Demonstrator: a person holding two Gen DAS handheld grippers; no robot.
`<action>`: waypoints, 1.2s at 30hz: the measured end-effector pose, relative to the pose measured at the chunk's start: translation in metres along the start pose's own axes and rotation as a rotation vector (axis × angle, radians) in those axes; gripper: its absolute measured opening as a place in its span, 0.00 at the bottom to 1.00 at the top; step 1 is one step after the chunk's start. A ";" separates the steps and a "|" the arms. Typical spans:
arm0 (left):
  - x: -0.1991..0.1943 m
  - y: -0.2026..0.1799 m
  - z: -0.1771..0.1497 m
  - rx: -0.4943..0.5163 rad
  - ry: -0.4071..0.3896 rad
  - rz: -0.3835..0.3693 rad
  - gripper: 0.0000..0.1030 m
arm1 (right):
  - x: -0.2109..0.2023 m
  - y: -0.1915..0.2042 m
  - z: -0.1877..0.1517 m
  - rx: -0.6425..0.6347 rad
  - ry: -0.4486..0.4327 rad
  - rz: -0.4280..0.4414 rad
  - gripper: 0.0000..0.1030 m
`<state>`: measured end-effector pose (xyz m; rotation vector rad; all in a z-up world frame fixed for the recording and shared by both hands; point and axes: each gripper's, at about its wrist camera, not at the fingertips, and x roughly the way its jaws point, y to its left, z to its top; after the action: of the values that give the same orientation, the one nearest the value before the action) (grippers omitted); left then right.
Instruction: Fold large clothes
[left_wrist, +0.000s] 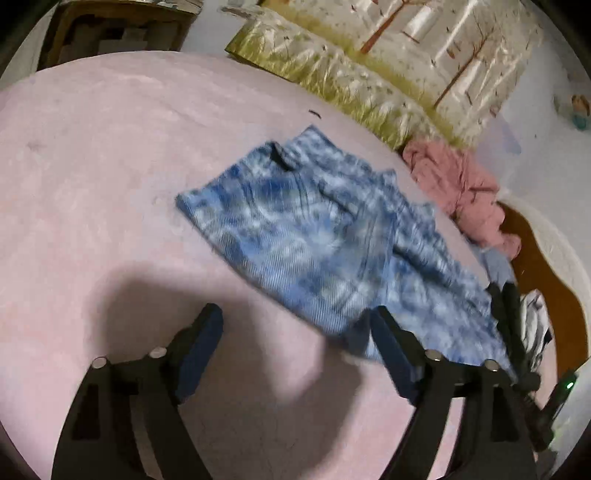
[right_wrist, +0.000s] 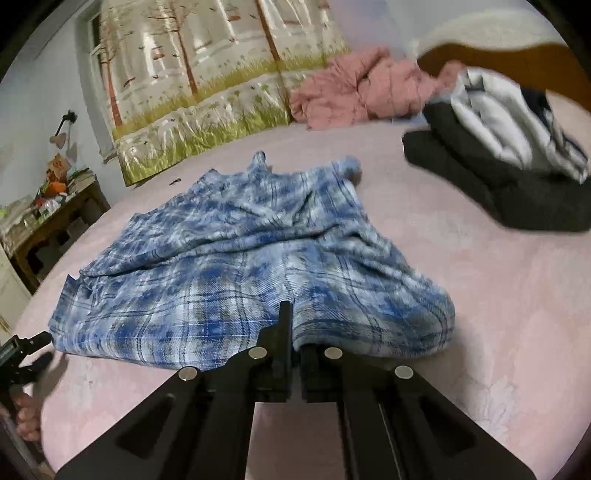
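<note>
Right gripper (right_wrist: 293, 332): jaws together, clamped on near edge of blue plaid shirt (right_wrist: 236, 266). Left gripper (left_wrist: 295, 328): jaws apart, nothing between them, right jaw just beside shirt's edge. Shirt lies partly folded on pink bed (right_wrist: 498, 302). Far right: pink garment (right_wrist: 354, 92); dark and white clothes pile (right_wrist: 506, 162).

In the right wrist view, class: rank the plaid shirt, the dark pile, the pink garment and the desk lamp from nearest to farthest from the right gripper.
1. Plaid shirt: clamped in the right gripper, dead ahead.
2. Dark pile: ahead to the right, on the bed.
3. Pink garment: far edge of the bed, by the curtain.
4. Desk lamp: far left, beyond the bed, on the wall.
</note>
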<state>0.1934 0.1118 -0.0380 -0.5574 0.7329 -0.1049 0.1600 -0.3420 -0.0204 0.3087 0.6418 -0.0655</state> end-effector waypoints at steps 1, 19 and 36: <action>0.004 0.000 0.005 -0.019 -0.006 -0.007 0.94 | 0.003 -0.005 -0.001 0.021 0.015 0.007 0.03; -0.062 0.000 -0.025 0.086 -0.158 0.188 0.07 | -0.052 -0.026 -0.030 0.006 -0.132 -0.226 0.02; -0.049 -0.008 -0.010 0.208 -0.250 0.276 0.62 | -0.033 -0.018 0.006 -0.176 -0.017 -0.168 0.21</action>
<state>0.1506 0.1142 -0.0105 -0.2607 0.5407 0.1423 0.1343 -0.3626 -0.0004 0.0835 0.6507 -0.1709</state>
